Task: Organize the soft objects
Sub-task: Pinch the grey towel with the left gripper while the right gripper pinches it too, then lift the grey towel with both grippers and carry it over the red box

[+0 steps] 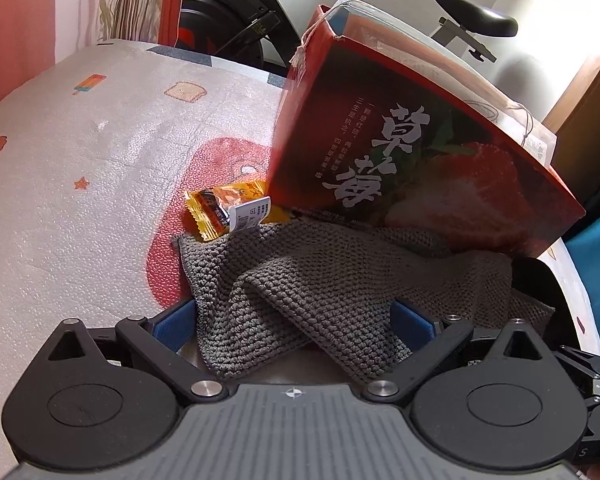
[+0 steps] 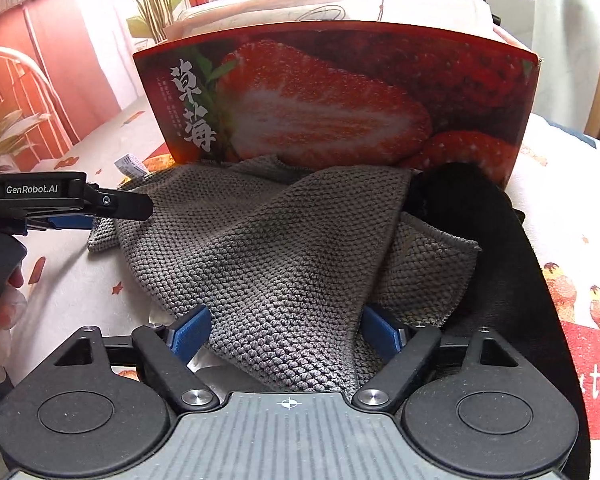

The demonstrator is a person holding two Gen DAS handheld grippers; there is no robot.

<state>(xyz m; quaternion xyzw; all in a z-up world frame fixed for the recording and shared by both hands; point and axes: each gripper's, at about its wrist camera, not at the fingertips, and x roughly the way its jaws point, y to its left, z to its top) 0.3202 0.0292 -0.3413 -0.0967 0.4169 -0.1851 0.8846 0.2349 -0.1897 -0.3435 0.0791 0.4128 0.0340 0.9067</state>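
Note:
A grey knitted cloth (image 1: 320,288) lies crumpled on the patterned table in front of a red strawberry box (image 1: 420,152). My left gripper (image 1: 295,320) has its blue pads (image 1: 171,328) spread on either side of a fold of the cloth, jaws open. In the right wrist view the same cloth (image 2: 283,264) lies between my right gripper's (image 2: 287,332) open blue pads (image 2: 189,334), below the box (image 2: 340,100). A black soft item (image 2: 480,232) lies on the cloth's right side. The left gripper (image 2: 99,216) shows at the cloth's left corner.
A yellow snack packet (image 1: 227,208) lies by the box's left corner. The table cover (image 1: 79,160) has cartoon prints. An exercise bike (image 1: 235,12) stands behind the table. Papers stick out of the box top (image 2: 279,4).

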